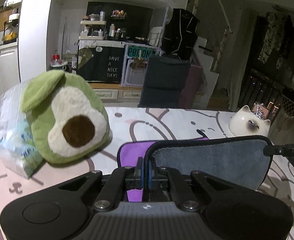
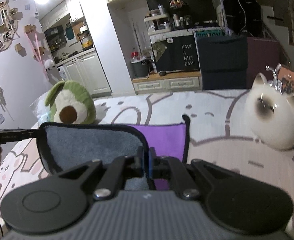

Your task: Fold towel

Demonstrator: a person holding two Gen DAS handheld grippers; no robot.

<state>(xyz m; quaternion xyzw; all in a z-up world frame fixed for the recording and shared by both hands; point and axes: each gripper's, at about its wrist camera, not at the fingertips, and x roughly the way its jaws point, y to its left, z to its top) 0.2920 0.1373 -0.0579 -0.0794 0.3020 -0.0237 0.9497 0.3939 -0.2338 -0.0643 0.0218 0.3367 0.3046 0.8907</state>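
The left gripper (image 1: 146, 169) has its jaws clenched on the black-trimmed edge of the towel (image 1: 211, 160), and the right gripper (image 2: 146, 163) is likewise clamped on the same towel (image 2: 91, 142) at its other corner, so the cloth hangs lifted and stretched between the two tools above the table (image 1: 167, 120). The towel shows a grey fluffy face toward both cameras, while its purple side (image 1: 131, 152) lies lower on the cartoon-printed tablecloth (image 2: 227, 160). In the left wrist view the tip of the right tool reaches in from the right edge at the towel's far corner; in the right wrist view the left tool comes in from the left edge the same way. An avocado plush toy (image 1: 66, 116) sits on the left part of the table, leaning against a clear plastic pack (image 1: 10, 136). A white ceramic cat (image 2: 275, 120) stands on the right part, well apart from the plush
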